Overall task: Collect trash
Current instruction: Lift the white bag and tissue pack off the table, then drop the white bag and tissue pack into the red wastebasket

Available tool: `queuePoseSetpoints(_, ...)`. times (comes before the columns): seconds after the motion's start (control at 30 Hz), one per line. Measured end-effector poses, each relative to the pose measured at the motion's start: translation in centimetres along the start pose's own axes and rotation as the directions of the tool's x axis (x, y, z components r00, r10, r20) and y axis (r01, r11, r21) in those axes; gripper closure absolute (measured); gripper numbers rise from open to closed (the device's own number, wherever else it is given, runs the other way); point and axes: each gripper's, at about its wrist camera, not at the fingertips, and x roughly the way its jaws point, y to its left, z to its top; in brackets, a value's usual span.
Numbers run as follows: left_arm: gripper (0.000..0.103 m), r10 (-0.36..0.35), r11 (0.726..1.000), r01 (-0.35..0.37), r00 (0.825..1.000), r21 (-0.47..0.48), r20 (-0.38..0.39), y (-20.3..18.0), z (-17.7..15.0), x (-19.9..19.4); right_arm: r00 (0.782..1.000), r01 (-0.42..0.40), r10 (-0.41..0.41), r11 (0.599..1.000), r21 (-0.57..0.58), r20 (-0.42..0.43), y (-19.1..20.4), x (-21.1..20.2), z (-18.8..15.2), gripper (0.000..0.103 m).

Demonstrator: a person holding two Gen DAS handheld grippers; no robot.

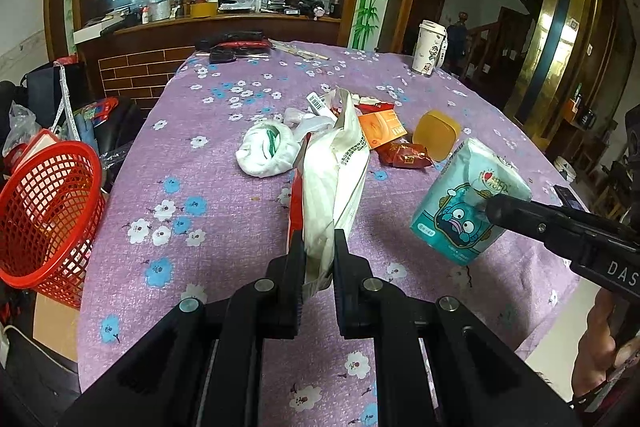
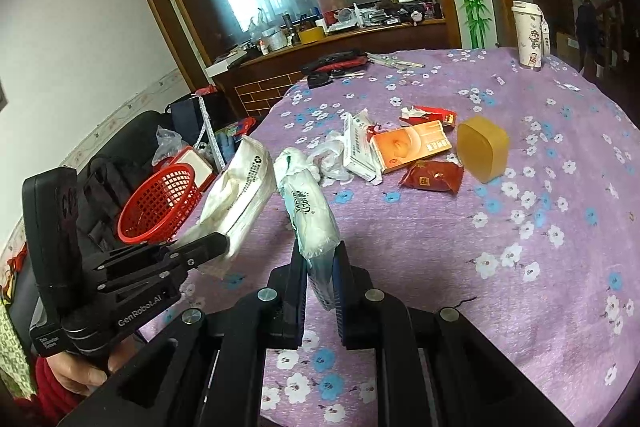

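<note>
Right now my left gripper point(image 1: 318, 243) is clamped tight on a white crumpled wrapper bag point(image 1: 336, 167), holding it up over the purple flowered tablecloth point(image 1: 224, 195). My right gripper point(image 2: 320, 255) is closed on a teal tissue pack point(image 2: 310, 215), also lifted off the cloth. Beyond both lies more trash: an orange box point(image 2: 412, 147), a red packet point(image 2: 432, 177), a yellow tub point(image 2: 482, 149). A red basket point(image 1: 44, 211) sits off the table's left edge.
</note>
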Motion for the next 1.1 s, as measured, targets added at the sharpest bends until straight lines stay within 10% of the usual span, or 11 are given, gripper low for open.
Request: queuePoseSetpoints(1.1, 0.091, 0.093, 0.992, -0.088, 0.994, -0.093, 0.05, 4.8, 1.0, -2.4, 0.996, -0.088, 0.086, 0.995, -0.043, -0.038, 3.7, 2.6, 3.0, 0.09)
